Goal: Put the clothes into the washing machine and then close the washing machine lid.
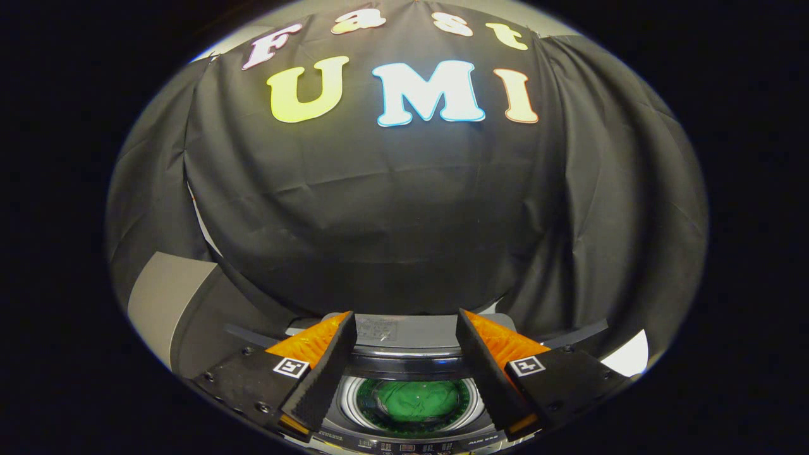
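Hovering over the washing machine (404, 344), your gripper (404, 322) is spread open, empty; green clothes (414, 399) sit in the drum at six o'clock. Lid's left to close.

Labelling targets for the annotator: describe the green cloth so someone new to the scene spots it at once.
Start at the washer, the grey machine at the foot of the black booth wall, seen from above. Its round drum lies below the gap between the fingers of the open claw, which hold nothing. The cloth is the crumpled bright green heap inside that drum, the only vivid green among grey and black.
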Tool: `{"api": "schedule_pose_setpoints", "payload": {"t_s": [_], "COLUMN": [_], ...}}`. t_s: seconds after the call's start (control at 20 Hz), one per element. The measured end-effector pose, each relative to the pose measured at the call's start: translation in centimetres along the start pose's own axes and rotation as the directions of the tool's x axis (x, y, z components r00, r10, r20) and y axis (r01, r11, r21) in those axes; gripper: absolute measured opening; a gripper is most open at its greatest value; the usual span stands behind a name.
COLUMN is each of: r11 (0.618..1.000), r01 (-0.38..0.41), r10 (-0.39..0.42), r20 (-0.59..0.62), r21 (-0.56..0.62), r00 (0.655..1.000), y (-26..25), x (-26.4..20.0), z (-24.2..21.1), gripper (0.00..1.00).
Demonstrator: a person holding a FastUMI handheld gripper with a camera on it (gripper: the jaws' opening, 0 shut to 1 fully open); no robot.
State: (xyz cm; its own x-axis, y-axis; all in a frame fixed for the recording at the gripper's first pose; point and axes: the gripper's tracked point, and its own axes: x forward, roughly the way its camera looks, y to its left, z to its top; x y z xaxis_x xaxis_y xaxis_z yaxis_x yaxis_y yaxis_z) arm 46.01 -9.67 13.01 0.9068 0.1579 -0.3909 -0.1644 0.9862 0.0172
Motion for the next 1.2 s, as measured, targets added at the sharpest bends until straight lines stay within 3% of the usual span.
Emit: {"api": "schedule_pose_setpoints", "payload": {"t_s": [0.25, 0.3, 0.45, 0.7, 0.95, 1.2], "r11": [1.000, 1.000, 0.992, 0.985, 0.992, 0.994], "r01": [0.018, 0.021, -0.083, -0.067, -0.051, -0.051], "r10": [-0.018, -0.021, 0.087, 0.092, 0.063, 0.048], "r20": [0.067, 0.036, -0.043, -0.160, -0.106, 0.032], "r21": [0.001, -0.001, 0.093, 0.156, 0.111, 0.098], "r00": [0.998, 0.999, 0.995, 0.983, 0.992, 0.998], "y": [0.1, 0.1, 2.4, 2.1, 1.8, 2.4], "x": [-1.6, -1.8, -2.7, -2.7, -4.8, -10.2], "z": [-3.1, -4.8, -9.9, -17.4, -16.2, -14.4], "gripper": [0.99, 0.99, 0.96, 0.95, 0.95, 0.95]}}
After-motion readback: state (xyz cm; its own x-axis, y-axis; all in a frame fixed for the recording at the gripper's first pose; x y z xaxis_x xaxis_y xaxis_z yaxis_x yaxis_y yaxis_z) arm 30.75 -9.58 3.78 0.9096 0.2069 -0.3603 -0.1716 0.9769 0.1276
